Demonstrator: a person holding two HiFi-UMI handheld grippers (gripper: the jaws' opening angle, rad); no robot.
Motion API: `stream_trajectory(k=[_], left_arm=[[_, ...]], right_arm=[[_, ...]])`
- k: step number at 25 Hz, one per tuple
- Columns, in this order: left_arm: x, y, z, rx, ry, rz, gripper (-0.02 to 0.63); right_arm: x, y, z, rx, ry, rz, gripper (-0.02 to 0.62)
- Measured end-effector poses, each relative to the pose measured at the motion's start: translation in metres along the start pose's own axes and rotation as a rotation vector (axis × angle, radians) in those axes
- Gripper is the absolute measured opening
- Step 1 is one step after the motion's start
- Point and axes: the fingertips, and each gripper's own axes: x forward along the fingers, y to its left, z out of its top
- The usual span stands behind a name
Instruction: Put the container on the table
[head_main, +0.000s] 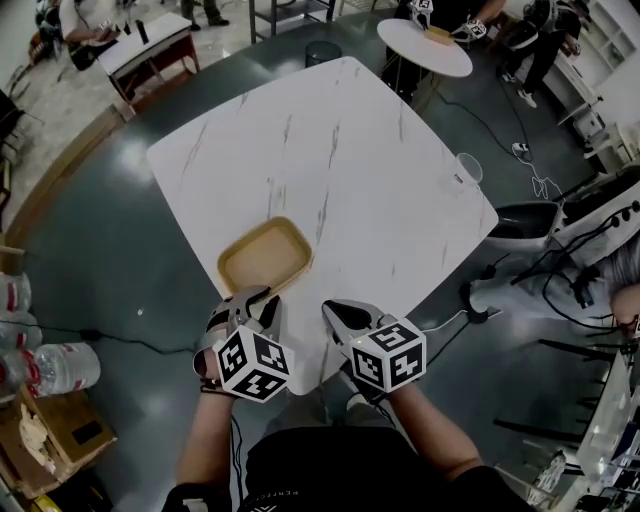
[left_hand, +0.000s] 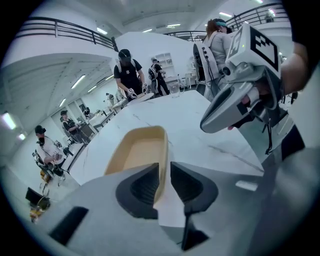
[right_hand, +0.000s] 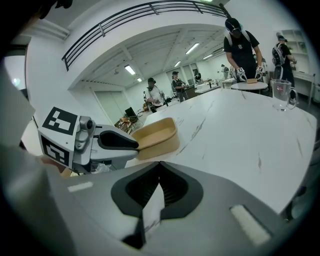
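As the head view looks steeply down, a large white marble-patterned desk (head_main: 340, 150) fills the middle of the scene, standing on a dark floor (head_main: 120, 260). A shallow tan container (head_main: 265, 256), rectangular with rounded corners and empty, sits on the desk's near left part, close to the near edge.

The left claw (head_main: 258, 295) reaches the container's near right corner. The head view shows only that they meet. The left gripper view shows the grip itself: the left claw (left_hand: 165, 175) pinches the container's (left_hand: 140, 152) right wall, one jaw inside and one outside, with the thin rim running up between them.

The right claw (head_main: 335, 312) is just right of the left one, over the desk's near edge and apart from the container. The right gripper view shows its two jaws pressed together at the tips with nothing between them. That view also shows the container (right_hand: 157, 135) from the side, flat on the desk, with the left claw (right_hand: 132, 145) on its near end.

A clear glass jug (head_main: 468, 168) with a handle stands at the desk's far right edge, well apart from the container.
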Motion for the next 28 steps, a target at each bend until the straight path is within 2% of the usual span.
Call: stream_trajectory(k=[4,11,14,17,20,23,28], left_arm=[[-0.002,-0.004,0.004,-0.04,-0.018,-0.012,0.089],[-0.013,-0.01,0.011,-0.132,-0.062,0.012,0.103],[-0.021,-0.013,0.014,-0.194,-0.088,0.028,0.042],[-0.026,-0.022,0.012,-0.274,-0.11,0.032,0.025],[-0.031,-0.036,0.015,-0.351,-0.129,0.004,-0.003],[-0.038,-0.053,0.019,-0.412,-0.135,-0.044,-0.003],[-0.046,-0.086,0.023,-0.453,-0.135,-0.086,-0.003]], right_arm=[[-0.003,-0.002,-0.002,0.002,-0.001,0.002,-0.003],[-0.014,-0.005,-0.003,-0.008,-0.013,0.014,-0.003],[-0.021,-0.004,-0.003,-0.016,-0.021,0.022,-0.003],[-0.03,-0.004,-0.007,-0.02,-0.032,0.029,-0.003],[-0.04,-0.005,-0.012,-0.023,-0.04,0.033,-0.003],[-0.05,-0.003,-0.015,-0.029,-0.049,0.04,-0.003],[-0.068,0.002,-0.02,-0.049,-0.065,0.053,-0.003]])
